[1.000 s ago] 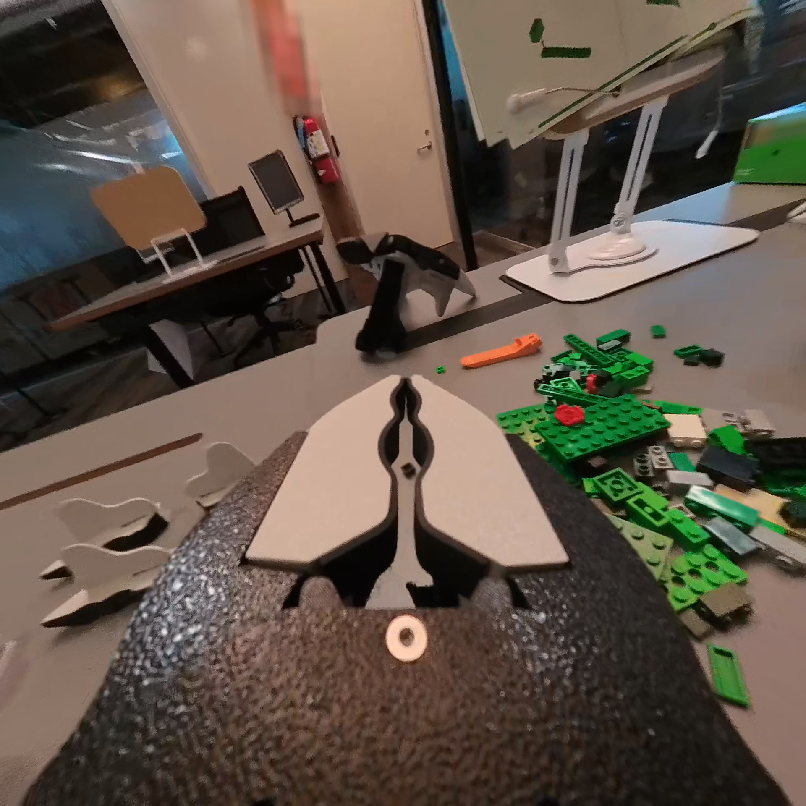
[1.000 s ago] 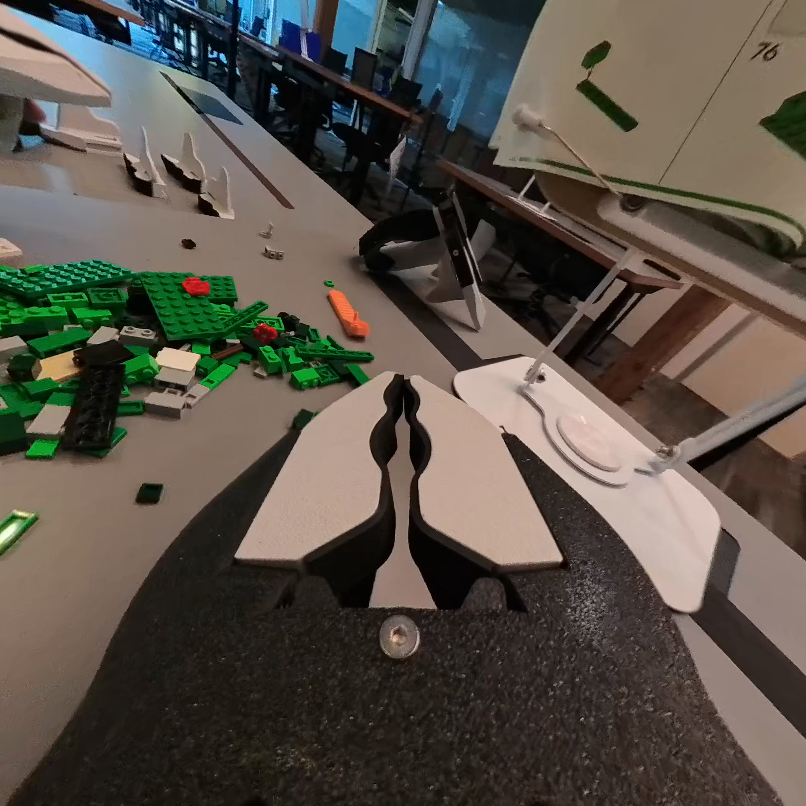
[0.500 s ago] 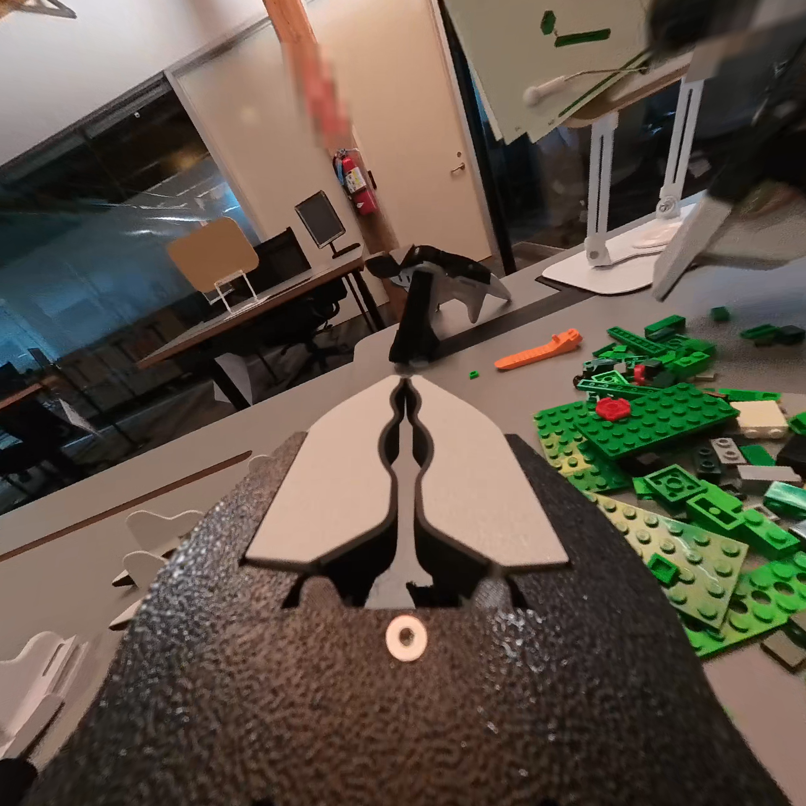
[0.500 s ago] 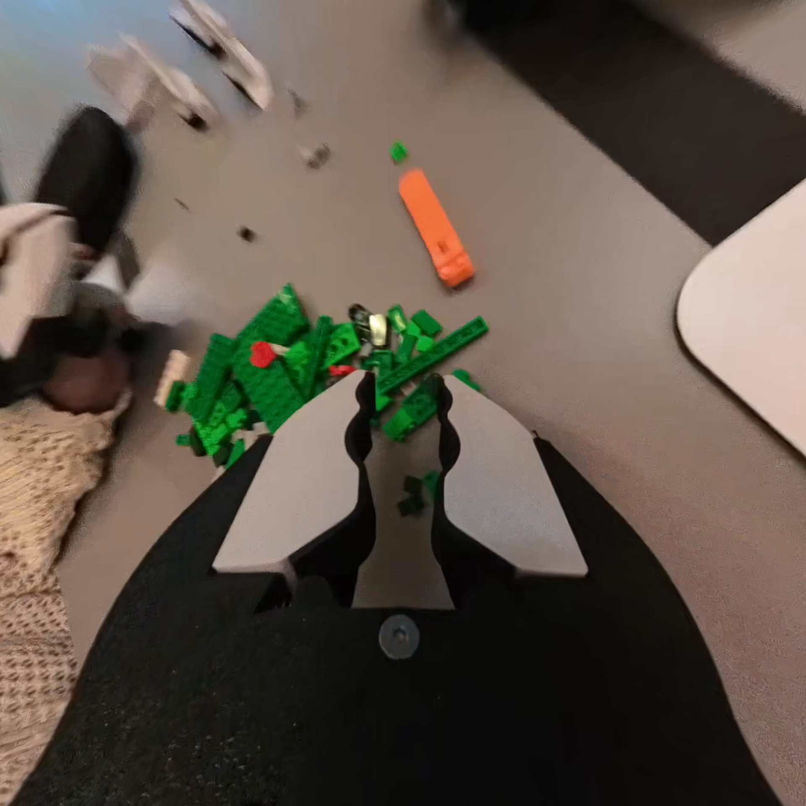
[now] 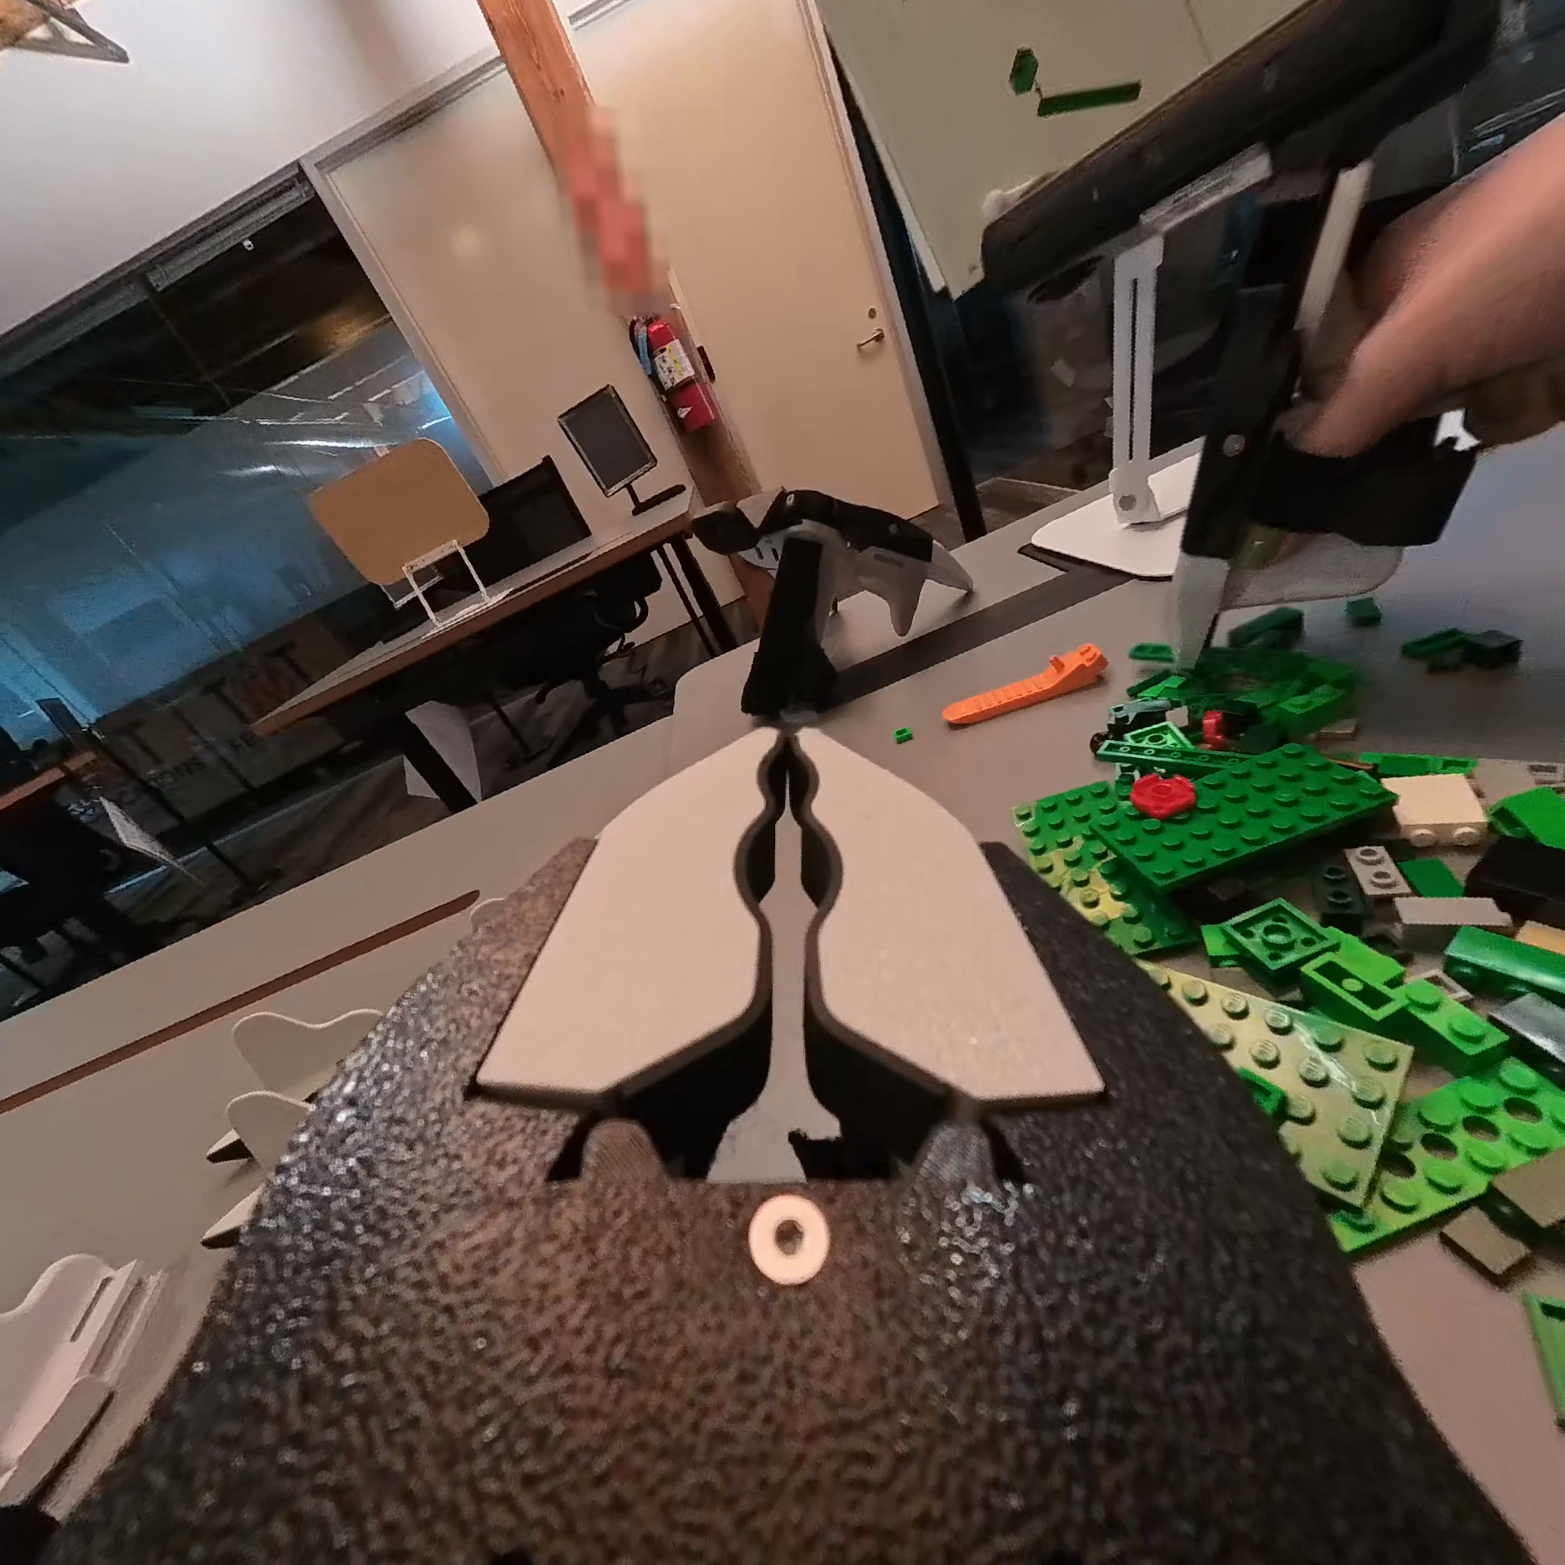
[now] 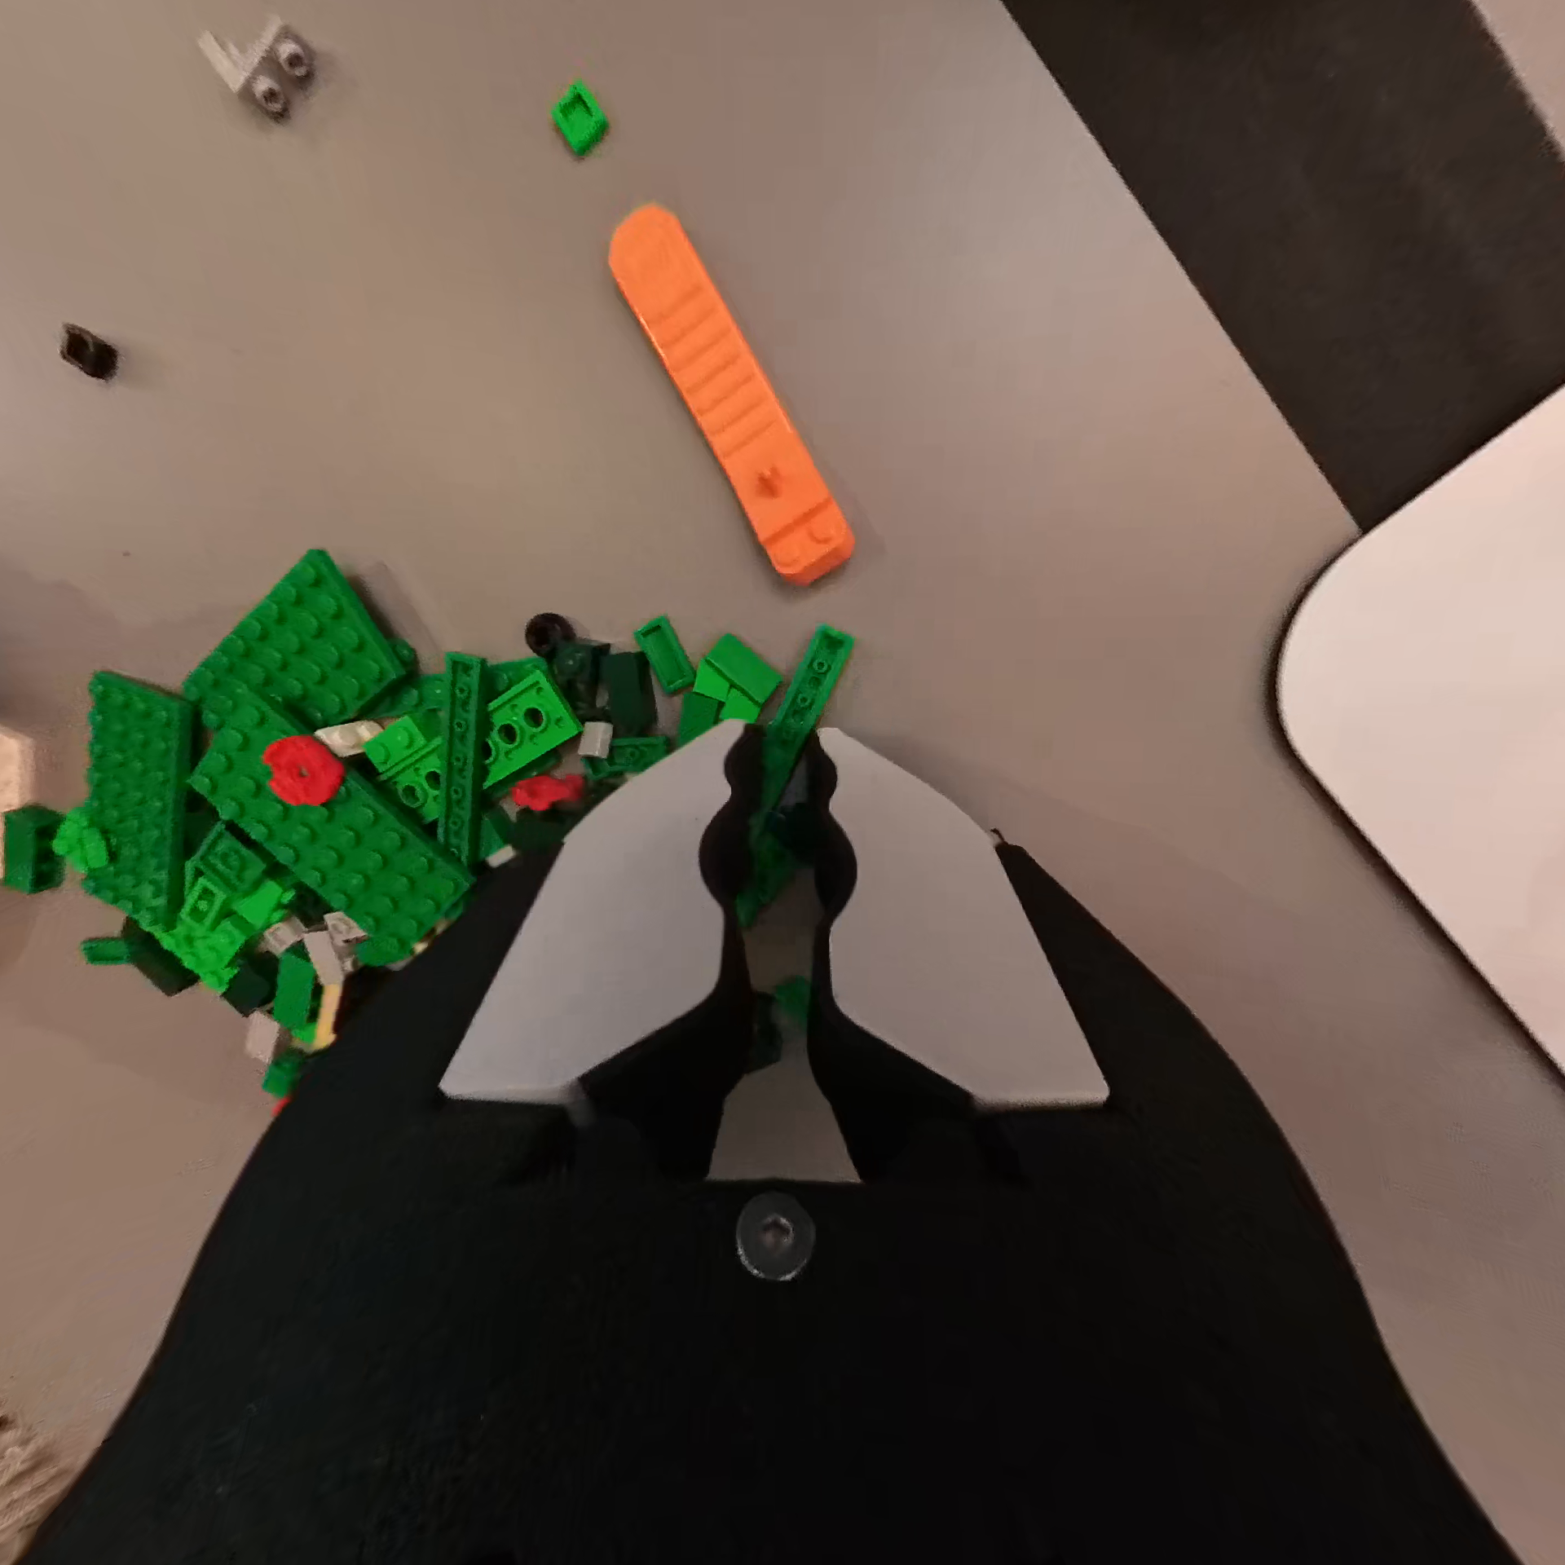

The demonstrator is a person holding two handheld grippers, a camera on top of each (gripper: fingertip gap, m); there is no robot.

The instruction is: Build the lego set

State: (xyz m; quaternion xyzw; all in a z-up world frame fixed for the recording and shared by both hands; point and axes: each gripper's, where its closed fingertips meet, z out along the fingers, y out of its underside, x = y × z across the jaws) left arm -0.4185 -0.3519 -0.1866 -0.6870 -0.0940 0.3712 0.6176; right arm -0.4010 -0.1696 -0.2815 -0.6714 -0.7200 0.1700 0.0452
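Observation:
A pile of mostly green Lego pieces (image 5: 1321,923) lies on the grey table (image 5: 593,830), to the right of my left gripper (image 5: 783,738). The left gripper is shut and empty, held above the table. In the right wrist view I look straight down on the pile (image 6: 339,804). My right gripper (image 6: 783,732) is closed around a long thin green plate (image 6: 817,677) at the pile's right edge; the plate fills the gap between the tips. The right gripper also shows in the left wrist view (image 5: 1192,639), held by a hand and pointing down into the pile.
An orange brick separator (image 6: 728,398) lies just beyond the pile. A wide green plate carries a red flower piece (image 6: 302,769). The white base of the instruction-book stand (image 6: 1440,703) is at the right. A spare gripper (image 5: 813,559) stands at the table's far edge. White finger parts (image 5: 288,1042) lie at the left. The grippers' ends are close to 20 cm from one another.
The right gripper has swung from level to pointing down, dropped onto the pile and narrowed its gap around the long green plate. The left gripper has lifted and tilted slightly, still shut.

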